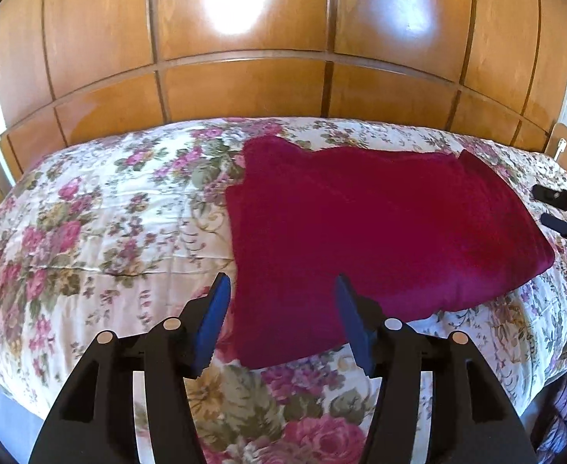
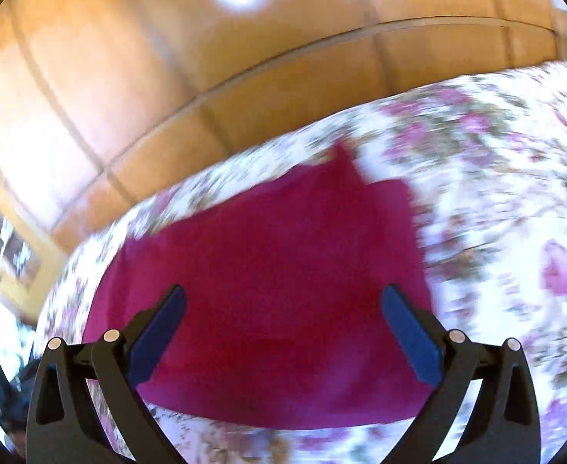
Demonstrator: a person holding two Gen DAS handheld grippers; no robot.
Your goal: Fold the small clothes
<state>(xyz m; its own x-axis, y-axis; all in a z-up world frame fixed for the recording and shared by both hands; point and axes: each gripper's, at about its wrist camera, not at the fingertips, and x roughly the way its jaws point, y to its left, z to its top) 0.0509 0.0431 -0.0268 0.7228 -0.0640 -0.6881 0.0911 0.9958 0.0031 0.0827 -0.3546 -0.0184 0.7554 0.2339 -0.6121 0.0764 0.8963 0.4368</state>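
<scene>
The magenta garment (image 1: 380, 232) lies folded on the bed (image 1: 90, 232), seemingly finished, both hand-held grippers' (image 1: 281, 309) (image 2: 283, 332) jaws apart and empty.

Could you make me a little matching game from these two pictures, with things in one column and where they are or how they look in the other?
Things:
1. magenta garment
2. floral bedspread
3. wooden panelling
4. left tool

Descriptions:
A. stands behind the bed
B. blue pads apart, nothing between them
C. lies spread on the bed
D. white with pink roses, covers the bed

Pairs: 1-C, 2-D, 3-A, 4-B
</scene>
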